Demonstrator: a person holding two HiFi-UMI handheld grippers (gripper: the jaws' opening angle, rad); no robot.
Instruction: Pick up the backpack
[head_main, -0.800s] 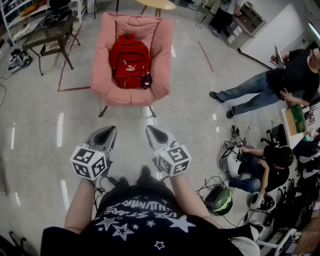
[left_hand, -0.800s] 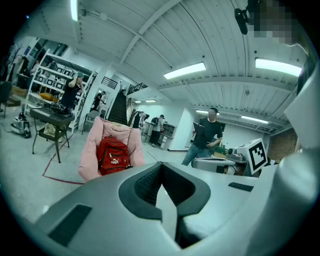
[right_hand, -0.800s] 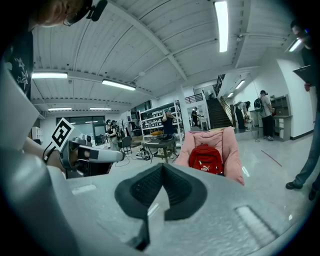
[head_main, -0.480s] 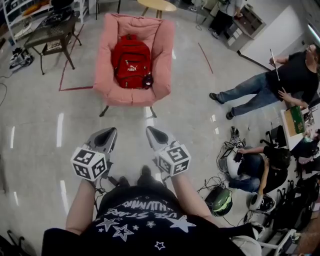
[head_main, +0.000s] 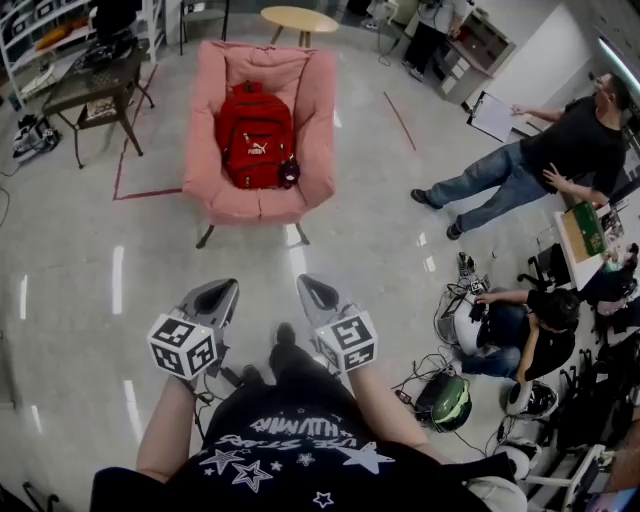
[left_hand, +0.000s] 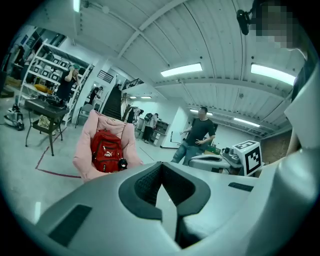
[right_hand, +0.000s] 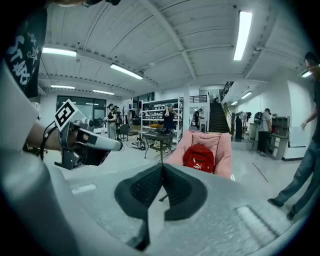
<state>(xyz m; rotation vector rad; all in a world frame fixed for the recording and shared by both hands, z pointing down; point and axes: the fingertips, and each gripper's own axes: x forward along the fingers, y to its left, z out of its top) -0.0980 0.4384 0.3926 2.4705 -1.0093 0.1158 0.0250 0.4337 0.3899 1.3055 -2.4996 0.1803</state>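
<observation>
Backpack (head_main: 255, 135): where do we place it for the caption? — Desk

Red, upright on the seat of the pink chair (head_main: 318, 120), leaning on the backrest, with a small dark charm (head_main: 288, 172) at its lower right corner. It sits well apart from us, across bare floor. — Floor

What has just changed? — Desk

Little. In the head view our left gripper (head_main: 228, 288) and right gripper (head_main: 306, 284) have dropped lower in frame and drawn in toward our body. The chair has slid slightly down the picture without looking any larger (a stride starting, we judge, not ground gained). The standing person in the black shirt (head_main: 570, 140) now holds a white board (head_main: 492, 115) out at arm's length. So the whole approach is left to do. — Floor

And the fingers? — Desk

Pressed together on both grippers, with nothing between them. Both gripper views show the dark pads meeting, the chair small beyond. We would need them apart before any grab. — Floor

Anything in our way? — Desk

Not on the straight line. A dark side table (head_main: 95, 80) and a red tape line (head_main: 135, 182) lie left of the chair, and a round wooden table (head_main: 298, 18) stands behind it. A crouching person (head_main: 535, 325), a green helmet (head_main: 443, 400) and loose cables (head_main: 420, 375) crowd our right, so we should not drift that way. — Floor
</observation>
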